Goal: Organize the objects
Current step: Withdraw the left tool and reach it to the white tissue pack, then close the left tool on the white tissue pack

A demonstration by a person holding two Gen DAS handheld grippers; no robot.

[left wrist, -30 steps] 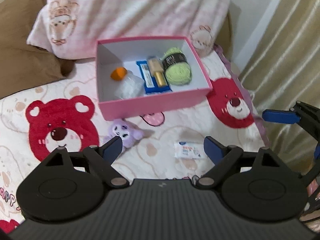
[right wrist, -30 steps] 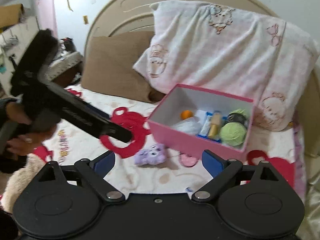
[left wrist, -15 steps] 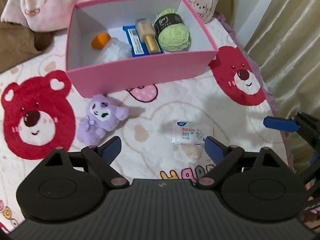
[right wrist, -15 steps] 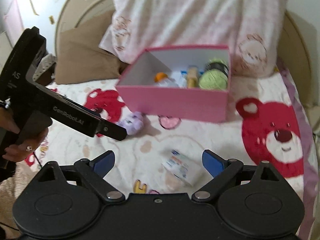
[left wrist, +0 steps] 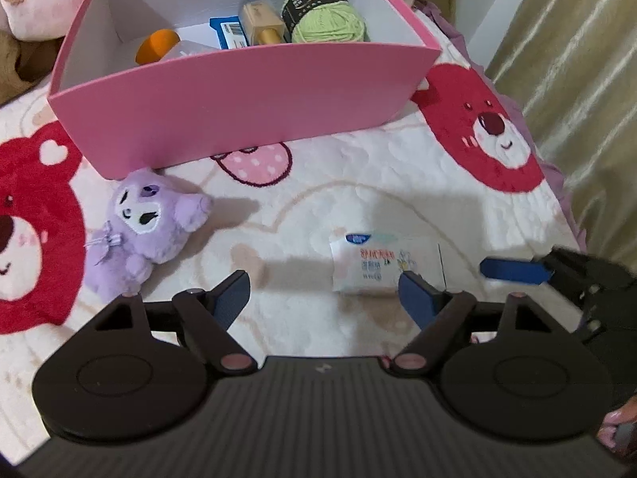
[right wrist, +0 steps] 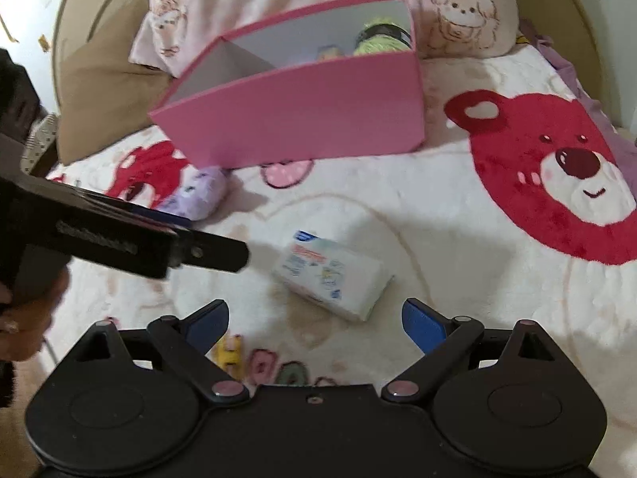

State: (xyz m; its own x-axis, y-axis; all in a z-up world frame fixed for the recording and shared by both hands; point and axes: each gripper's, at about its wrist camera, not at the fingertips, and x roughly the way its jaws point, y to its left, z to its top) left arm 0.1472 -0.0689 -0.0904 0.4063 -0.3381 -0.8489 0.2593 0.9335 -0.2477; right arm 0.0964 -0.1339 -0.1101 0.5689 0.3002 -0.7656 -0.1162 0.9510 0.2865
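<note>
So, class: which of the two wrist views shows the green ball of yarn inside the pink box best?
The left wrist view. It looks down into the pink box, so the green yarn shows whole, black label included. In the right wrist view the box's near wall hides most of it; only a blurred top edge peeks over.

box (left wrist: pixel 247 119): pink outside, white inside
yarn ball (left wrist: pixel 328 20): light green, black band
plush toy (left wrist: pixel 147 227): lilac, white face with dark eyes
tissue pack (right wrist: pixel 330 275): white, blue and red print
blanket (left wrist: pixel 358 183): cream, red bear faces, pink spotted strawberry
pillow (right wrist: pixel 458 8): pale pink, cartoon animals
gripper pads (right wrist: pixel 422 324): blue on black arms
curtain (left wrist: pixel 577 59): olive-gold
</note>
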